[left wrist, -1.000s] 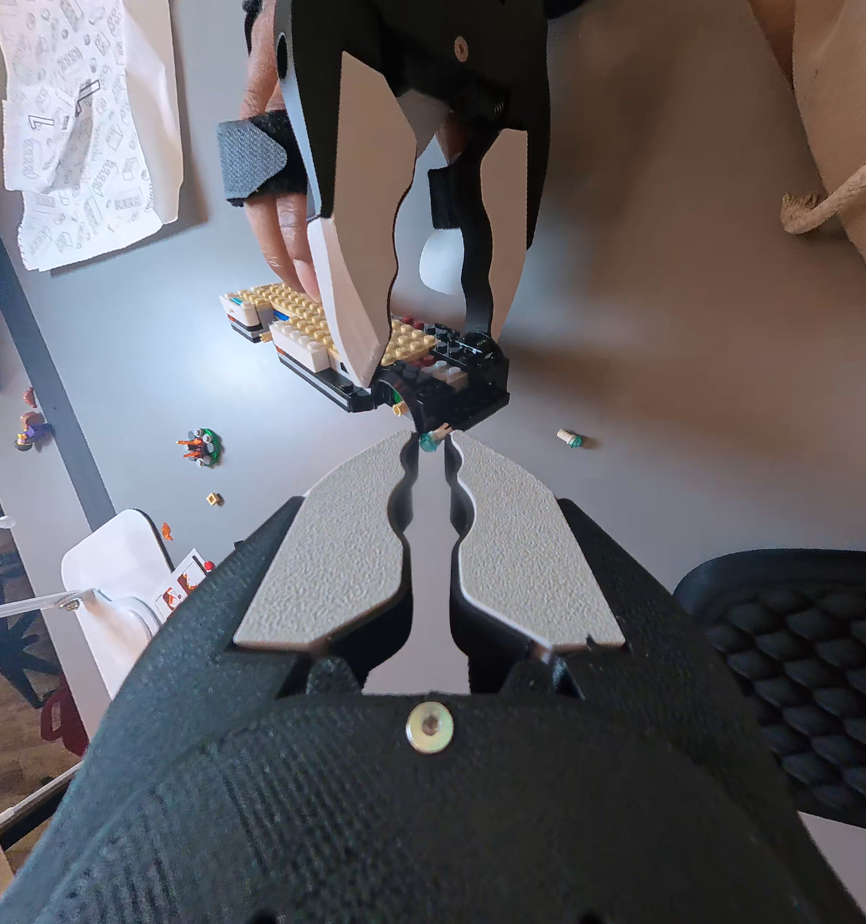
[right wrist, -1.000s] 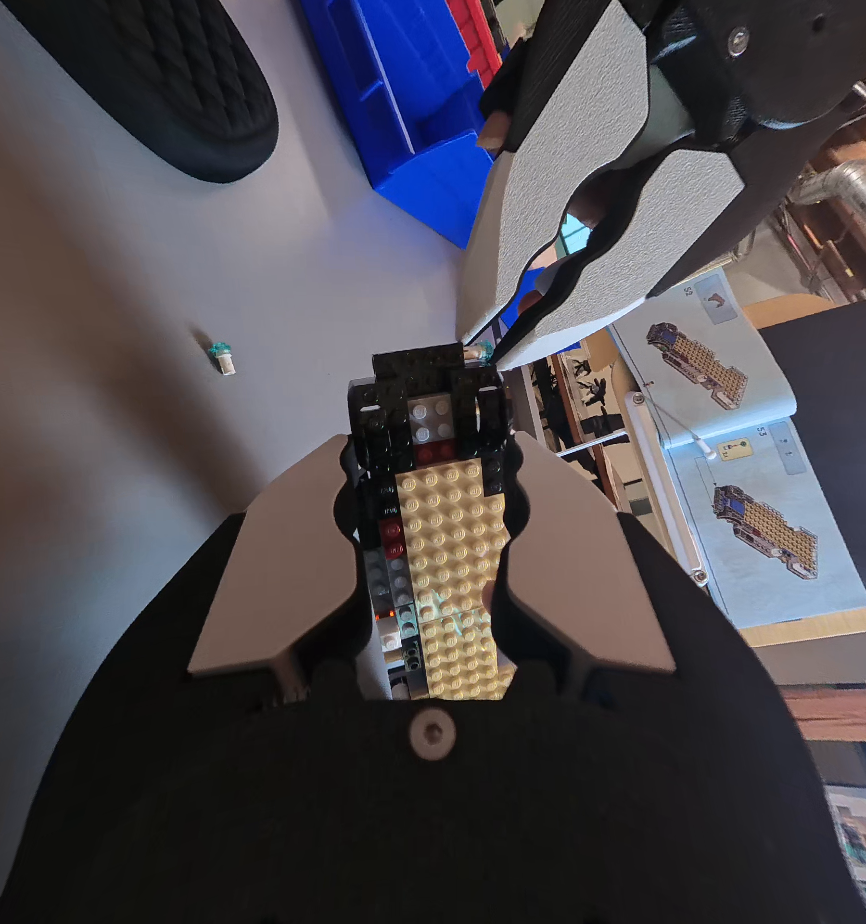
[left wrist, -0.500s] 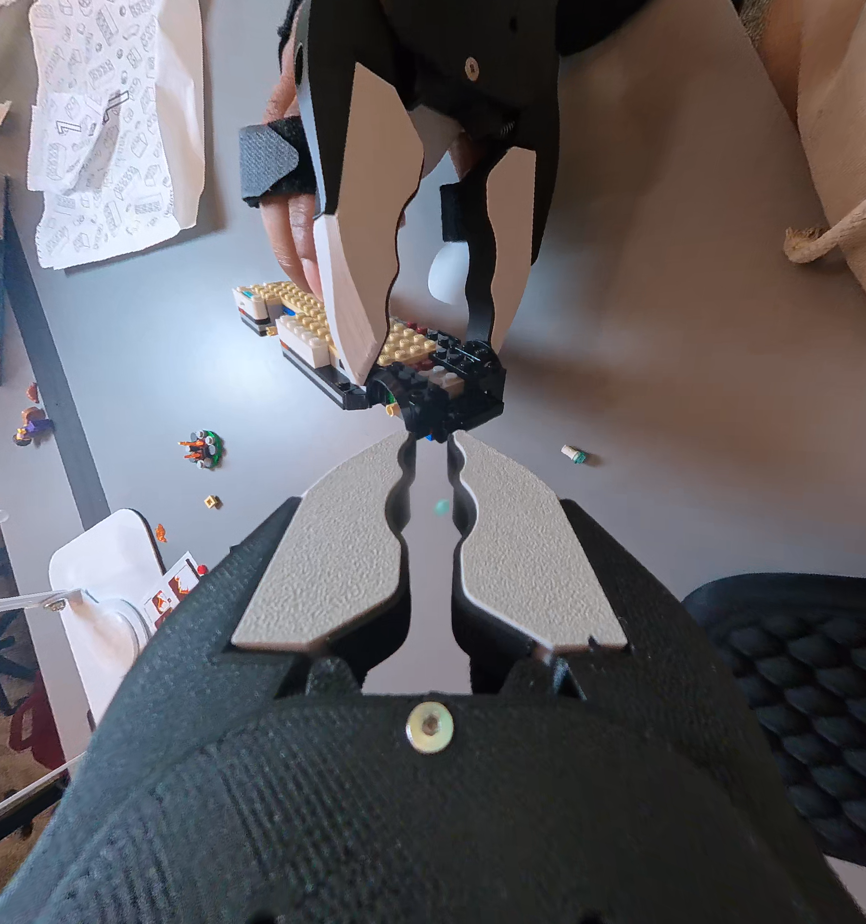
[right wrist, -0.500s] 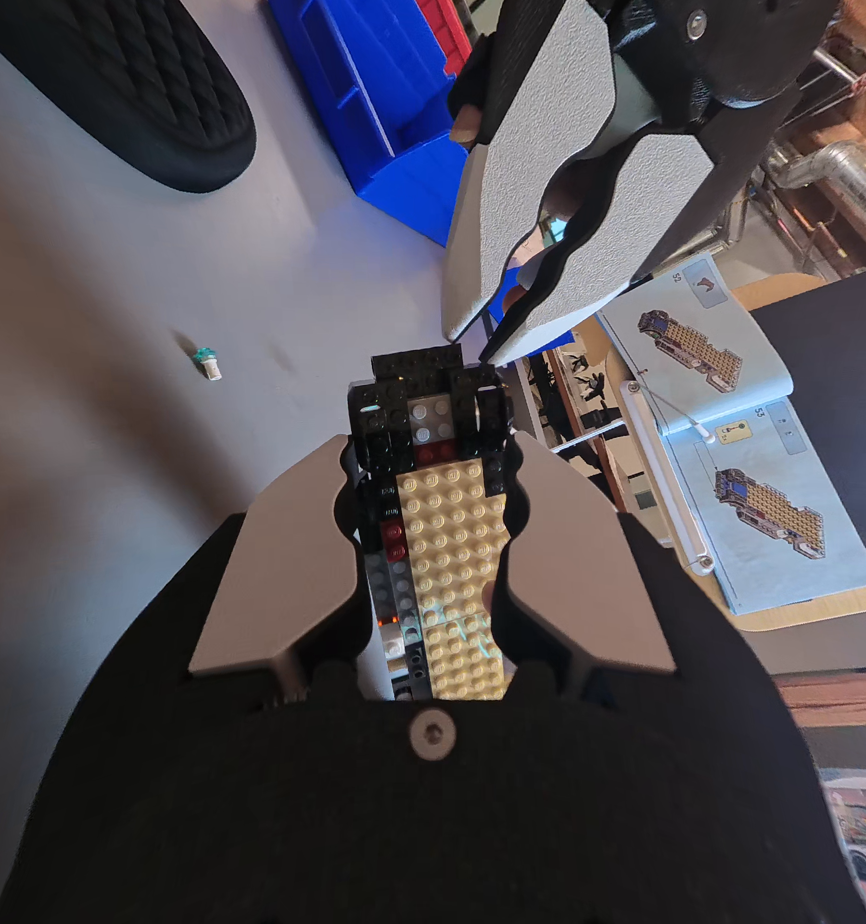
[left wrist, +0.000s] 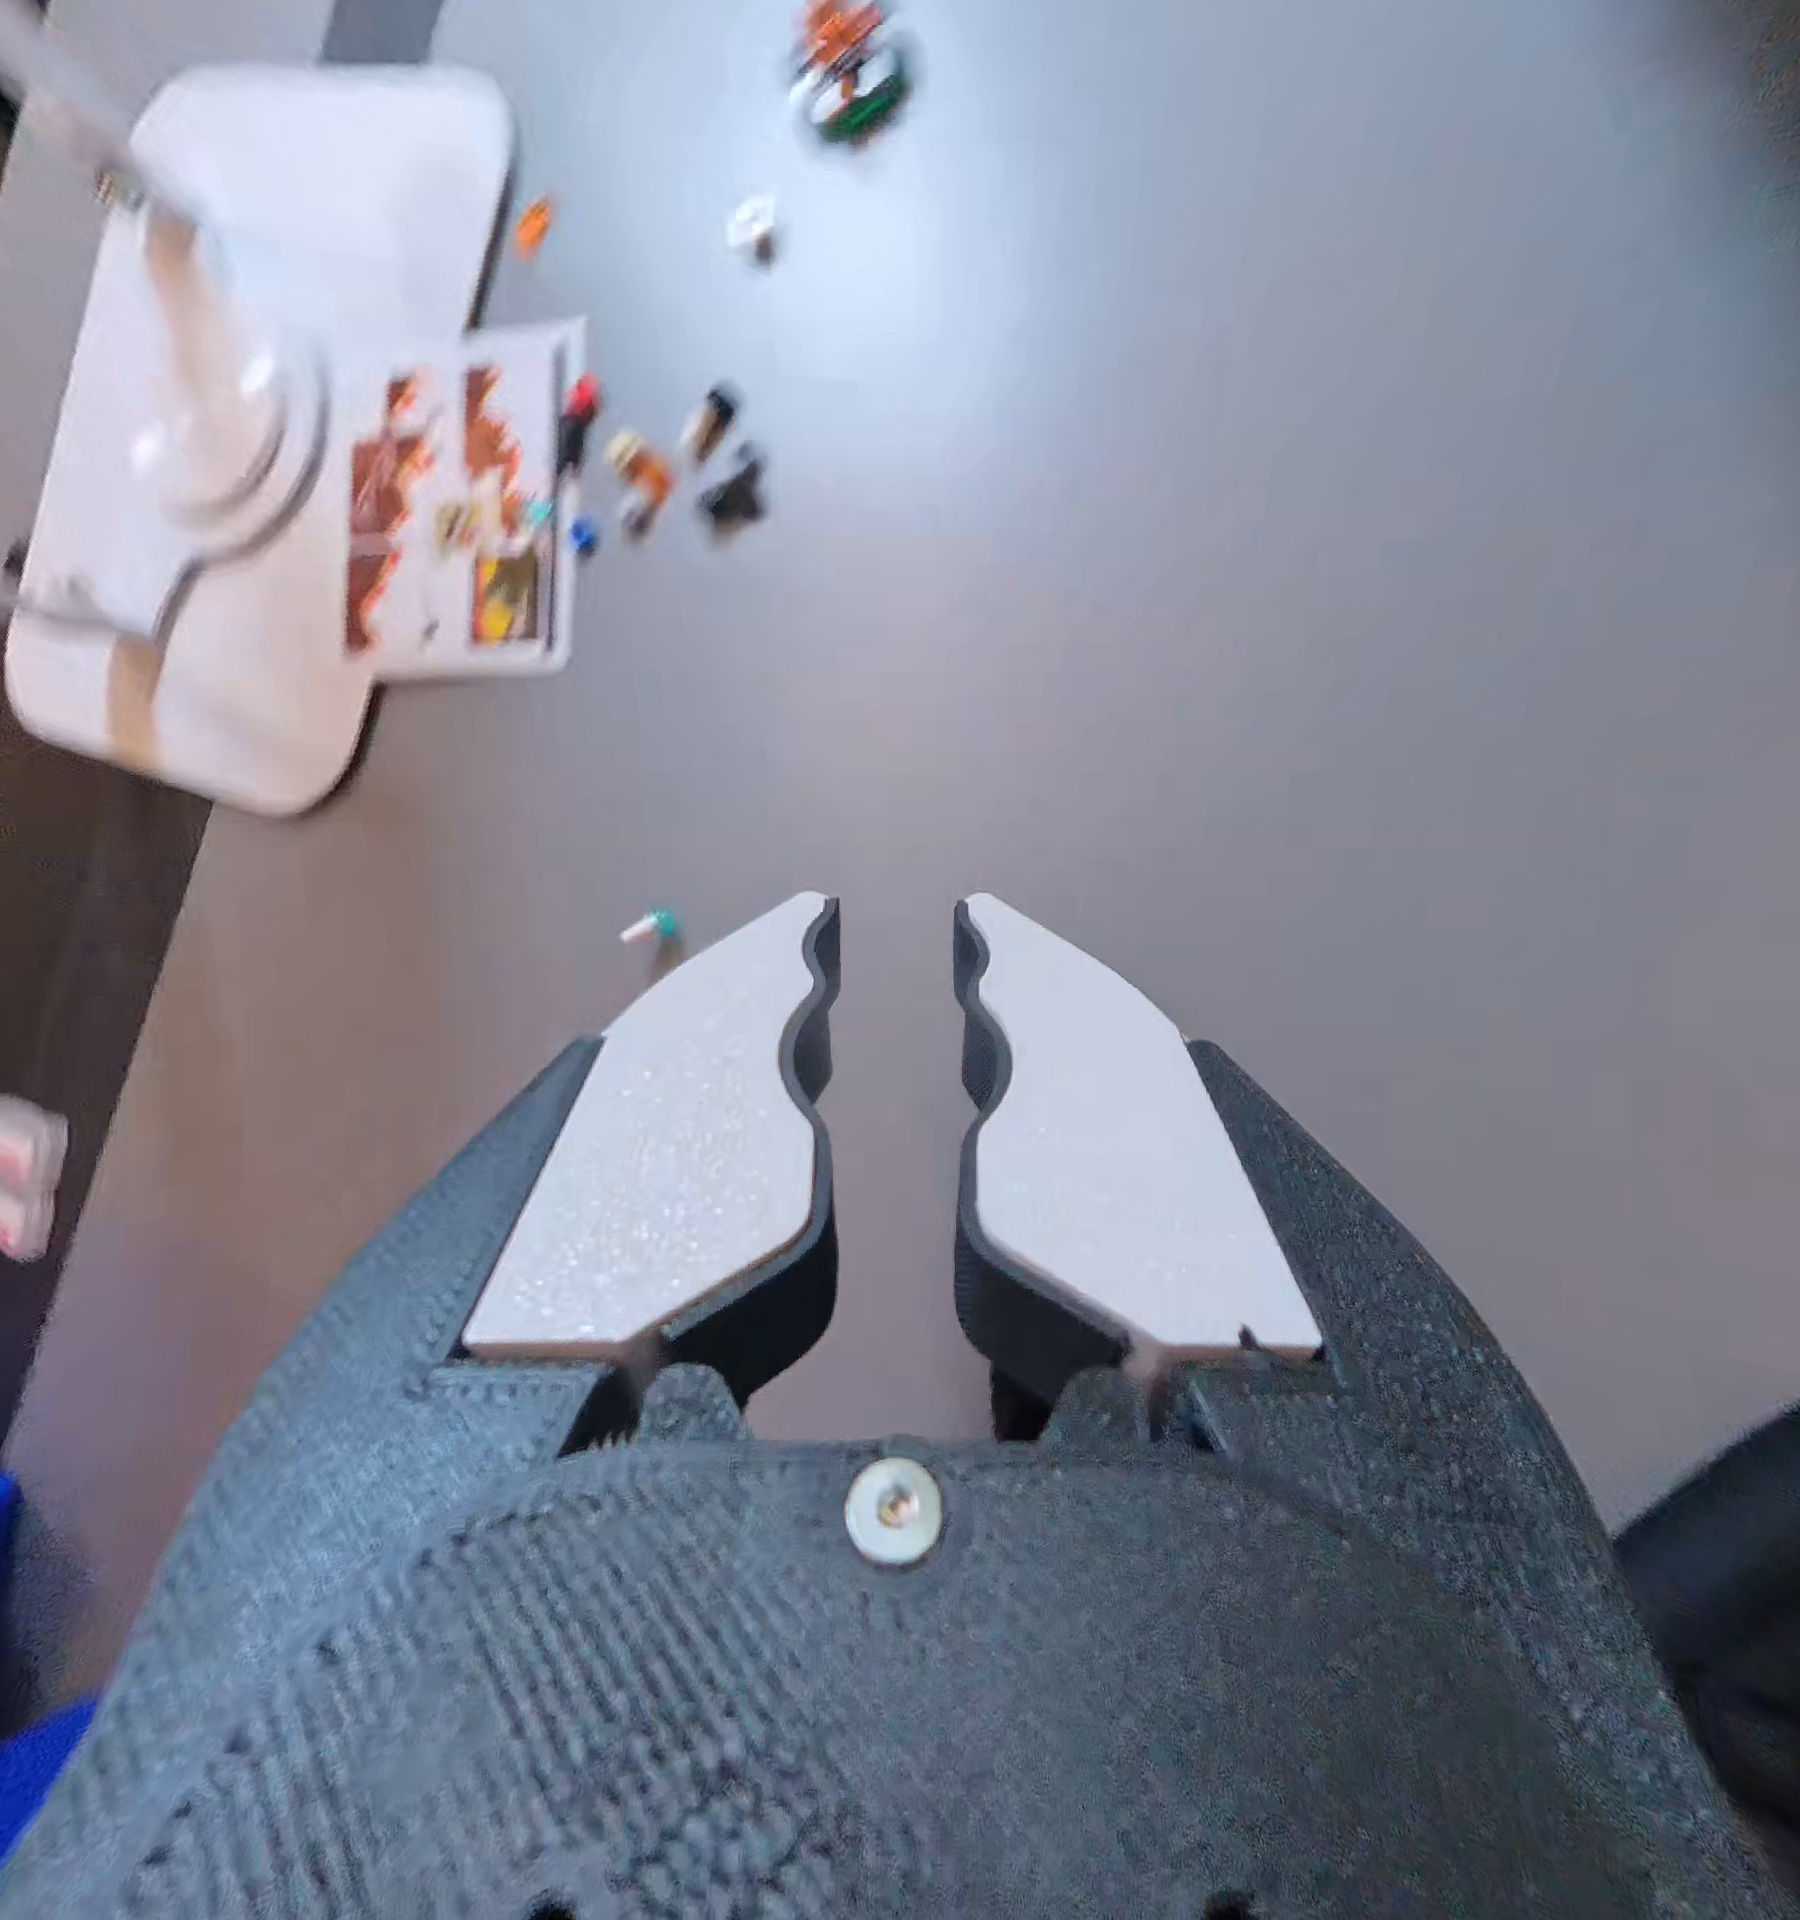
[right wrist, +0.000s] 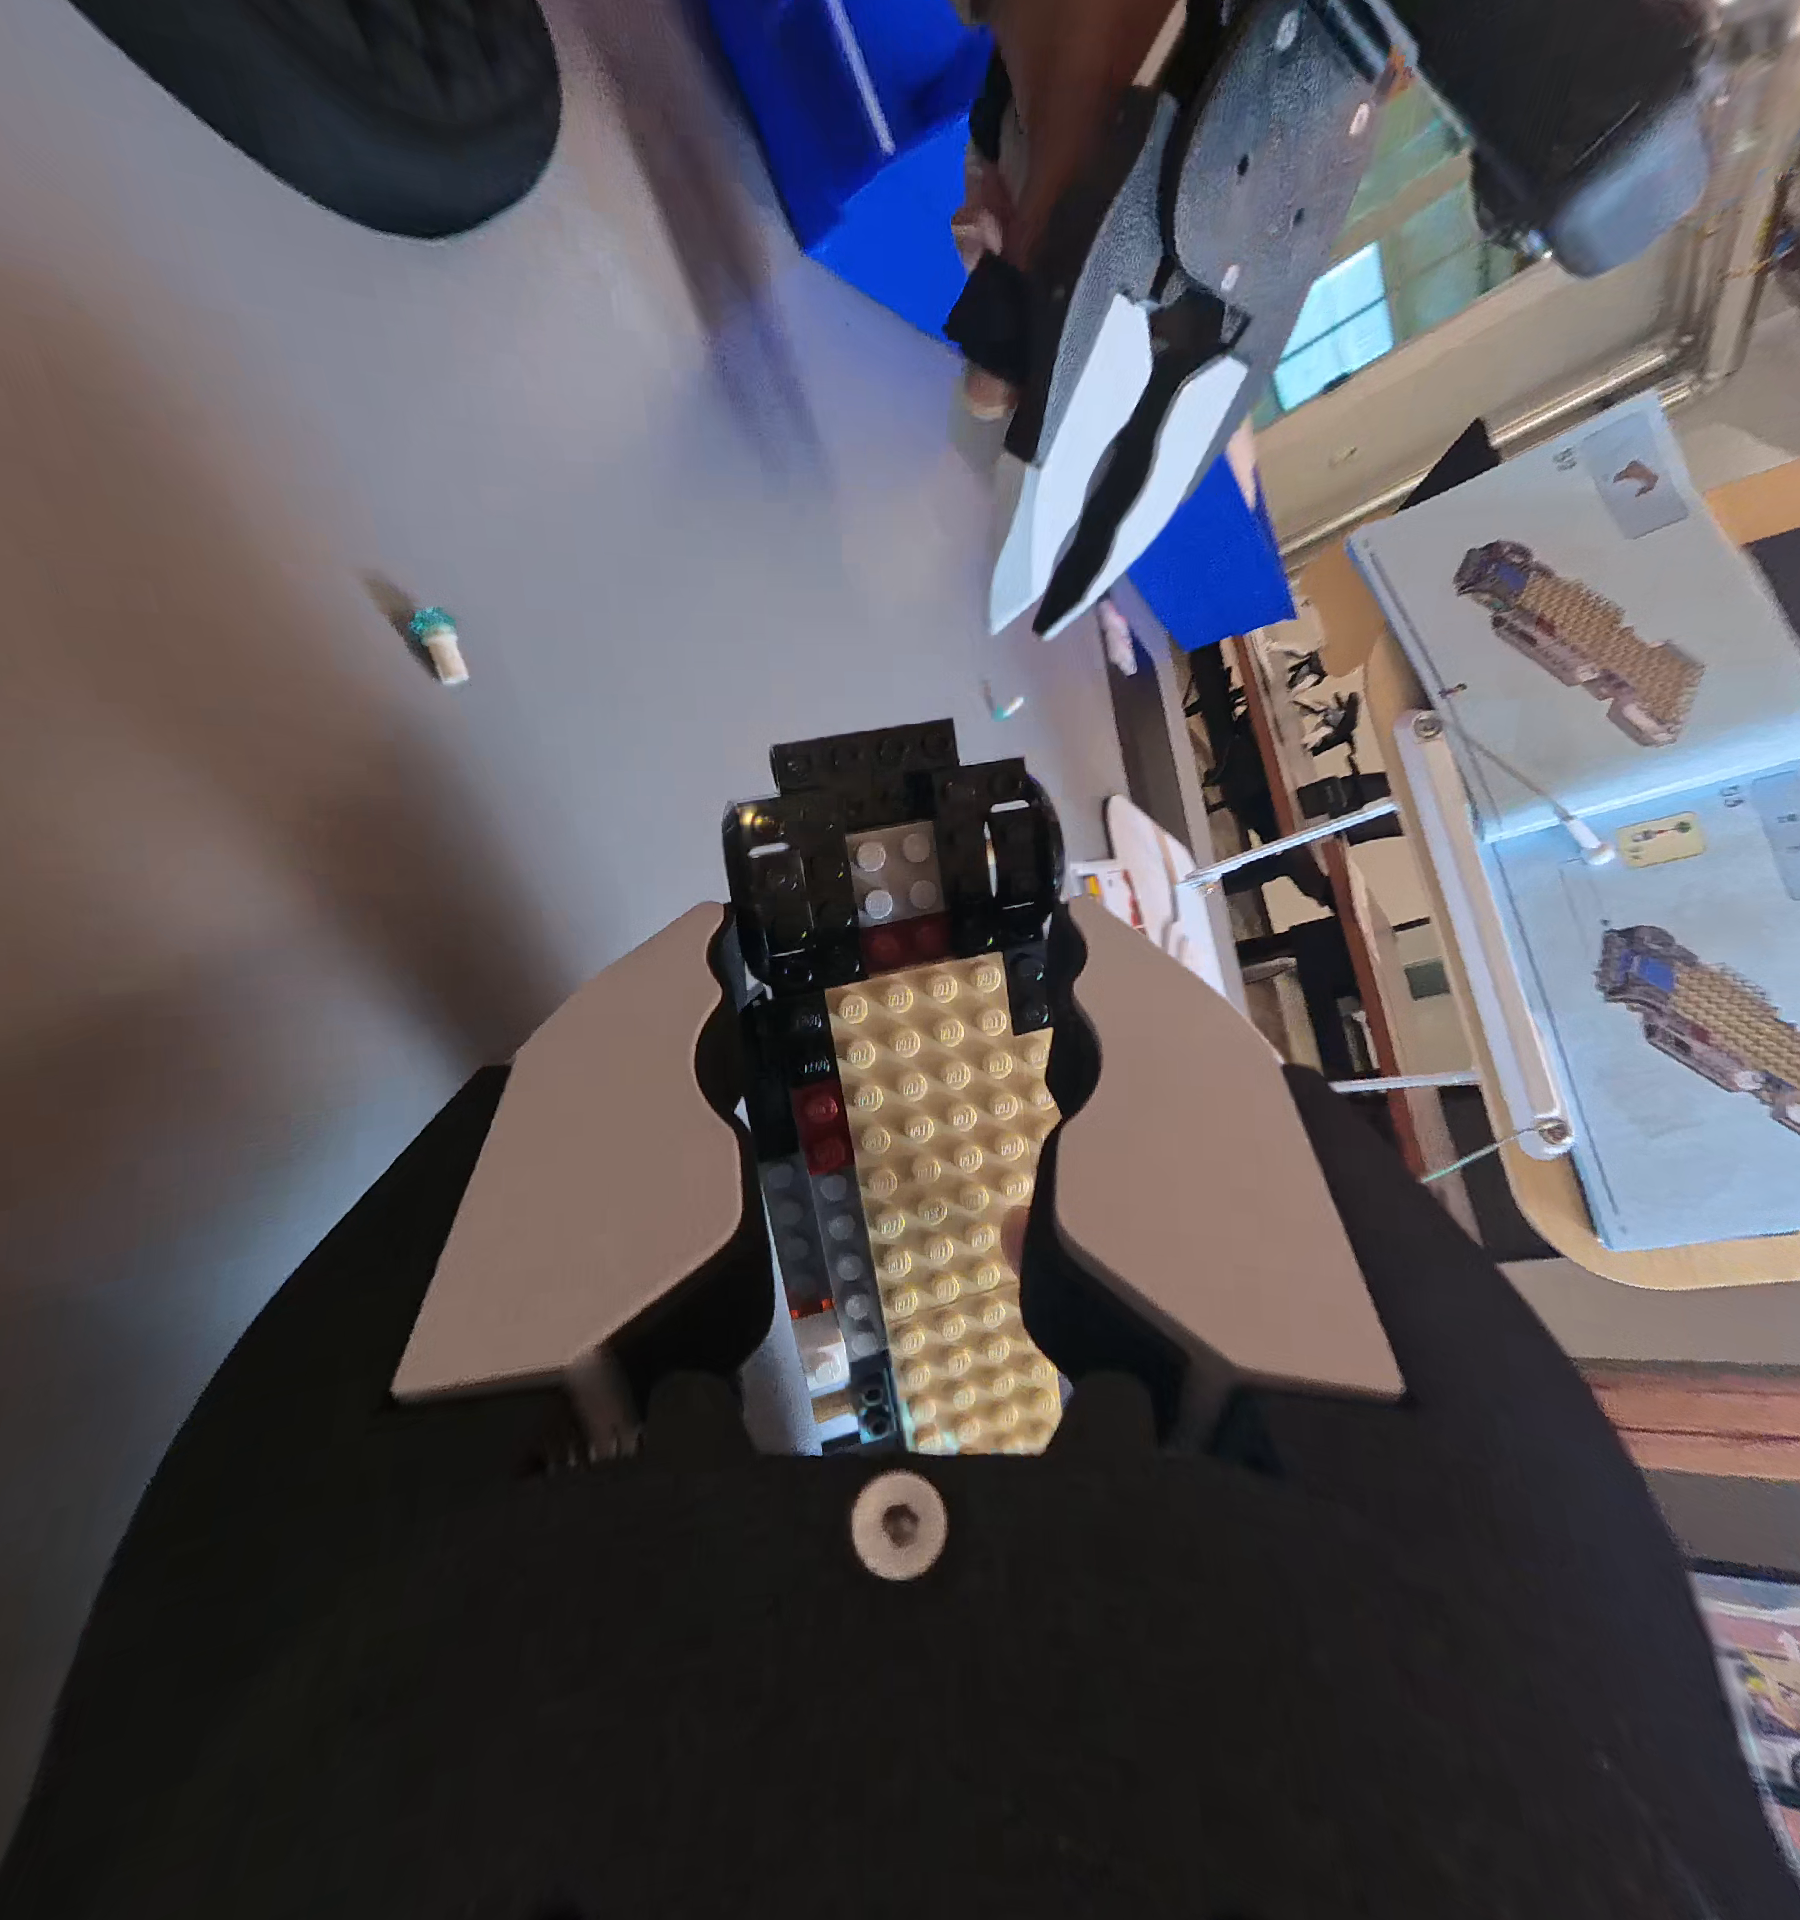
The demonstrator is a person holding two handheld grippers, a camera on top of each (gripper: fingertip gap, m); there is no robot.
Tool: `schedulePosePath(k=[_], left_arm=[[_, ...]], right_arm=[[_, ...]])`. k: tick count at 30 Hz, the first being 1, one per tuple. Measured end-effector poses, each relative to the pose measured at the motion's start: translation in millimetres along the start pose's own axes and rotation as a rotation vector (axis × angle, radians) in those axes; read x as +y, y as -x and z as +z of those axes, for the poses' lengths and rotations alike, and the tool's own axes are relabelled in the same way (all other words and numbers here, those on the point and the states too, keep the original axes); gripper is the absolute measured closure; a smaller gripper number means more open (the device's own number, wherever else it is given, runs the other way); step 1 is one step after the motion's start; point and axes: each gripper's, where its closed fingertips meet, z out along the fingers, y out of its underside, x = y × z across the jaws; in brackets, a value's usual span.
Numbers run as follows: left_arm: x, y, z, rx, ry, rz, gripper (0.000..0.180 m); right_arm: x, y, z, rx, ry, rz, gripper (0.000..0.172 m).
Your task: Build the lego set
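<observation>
A blue plastic bin (right wrist: 854,156) stands on the grey tabletop (right wrist: 252,831) beside a black textured pad (right wrist: 356,114); an open instruction booklet (right wrist: 1623,831) lies near a white lamp base (left wrist: 252,416).

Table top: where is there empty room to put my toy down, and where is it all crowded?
The grey table is bare ahead and to the right of the open left gripper. A small teal and white piece lies just left of it. Farther left it is crowded: loose bricks, a sticker sheet, a white stand.

Workshop-like room, grey worktable (left wrist: 1291,520) strewn with toy bricks, blue parts bins (right wrist: 854,135) upper centre, open instruction booklet (right wrist: 1623,831) right, ductwork behind
</observation>
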Motion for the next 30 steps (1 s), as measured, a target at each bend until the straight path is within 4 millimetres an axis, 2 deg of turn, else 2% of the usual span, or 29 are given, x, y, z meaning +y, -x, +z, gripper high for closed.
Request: schedulePosePath(k=[3, 5, 9, 12, 15, 19, 21, 22, 23, 27, 30], left_arm=[[37, 32, 3, -0.079, 0.059, -0.198, 0.159], [49, 49, 3, -0.136, 0.07, -0.264, 0.158], [48, 67, 14, -0.179, 0.12, -0.348, 0.156], [49, 79, 34, -0.186, 0.157, -0.387, 0.155], [53, 87, 49, -0.161, 0.155, -0.445, 0.157], [49, 91, 54, -0.129, 0.107, -0.505, 0.155], [47, 93, 51, -0.17, 0.094, -0.499, 0.151], [40, 90, 46, -0.184, 0.058, -0.476, 0.151], [25, 75, 42, -0.125, -0.019, -0.466, 0.152], [-57, -34, 8, 0.424, -0.395, -0.569, 0.144], [-79, -84, 4, 0.579, -0.463, -0.553, 0.135]], right_arm=[[10, 5, 4, -0.089, 0.056, 0.005, 0.115], [16, 9, 7, -0.162, 0.094, 0.0, 0.115], [22, 17, 13, -0.313, 0.164, -0.002, 0.115], [23, 18, 18, -0.358, 0.204, 0.003, 0.115], [22, 12, 22, -0.313, 0.212, 0.004, 0.115], [29, 5, 25, -0.188, 0.241, -0.046, 0.115], [32, 3, 27, -0.142, 0.262, -0.058, 0.115], [33, 2, 27, -0.118, 0.271, -0.054, 0.115], [34, 1, 28, -0.093, 0.279, -0.052, 0.115], [33, -7, 29, 0.028, 0.306, -0.08, 0.115], [29, -11, 34, 0.098, 0.316, -0.129, 0.115]])
